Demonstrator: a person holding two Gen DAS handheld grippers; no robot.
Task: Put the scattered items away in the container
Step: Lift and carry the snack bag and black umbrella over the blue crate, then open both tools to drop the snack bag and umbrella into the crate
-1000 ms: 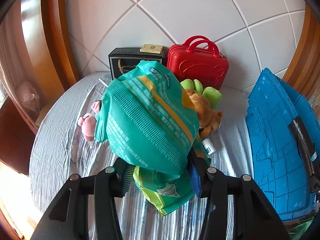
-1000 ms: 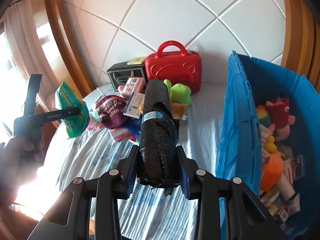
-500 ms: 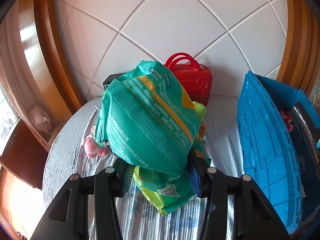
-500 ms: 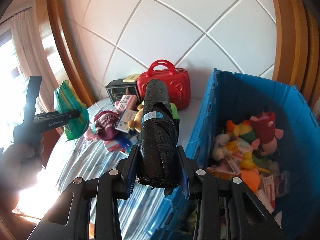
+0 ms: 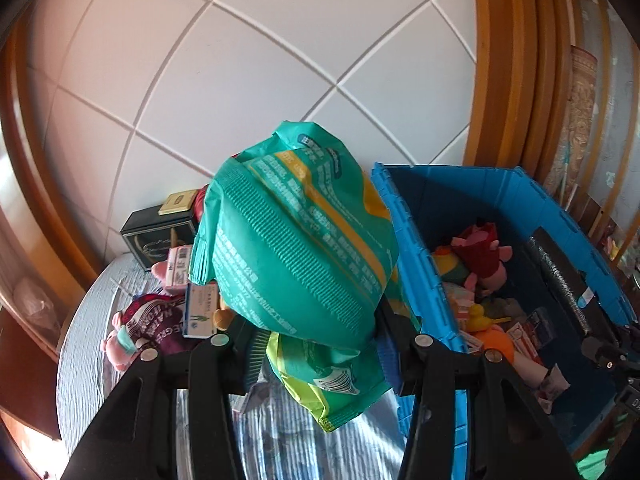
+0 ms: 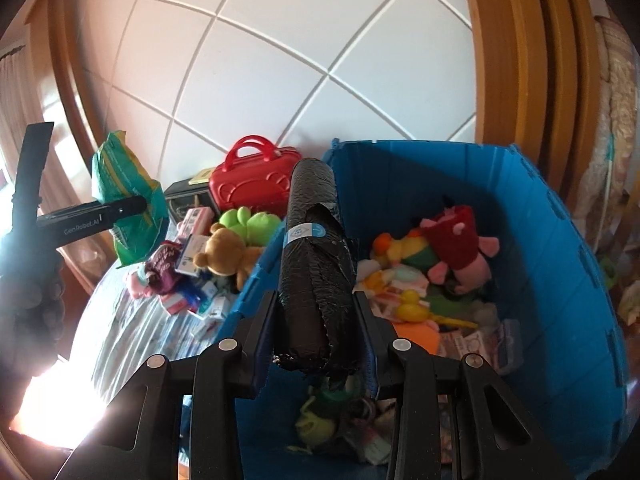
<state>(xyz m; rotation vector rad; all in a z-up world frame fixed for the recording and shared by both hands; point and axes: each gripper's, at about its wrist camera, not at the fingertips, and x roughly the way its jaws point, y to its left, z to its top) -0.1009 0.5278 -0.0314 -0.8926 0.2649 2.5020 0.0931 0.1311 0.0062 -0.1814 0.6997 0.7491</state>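
Above the blue crate's [image 6: 560, 240] toy-filled inside, my right tool [image 6: 316, 336] clamps a black roll [image 6: 314, 264] upright; beside the crate's near wall, over the striped bench [image 5: 92, 344], my left tool [image 5: 316, 344] grips a green snack bag [image 5: 296, 248], scattered toys and boxes behind it

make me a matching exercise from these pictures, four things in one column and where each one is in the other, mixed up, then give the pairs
Things:
1. green snack bag
2. black roll
3. red case
4. yellow duck

Places:
A. inside the blue bin
B. clamped in the left gripper
C. standing by the tiled wall, behind the scattered toys
D. clamped in the right gripper

Pairs: 1-B, 2-D, 3-C, 4-A
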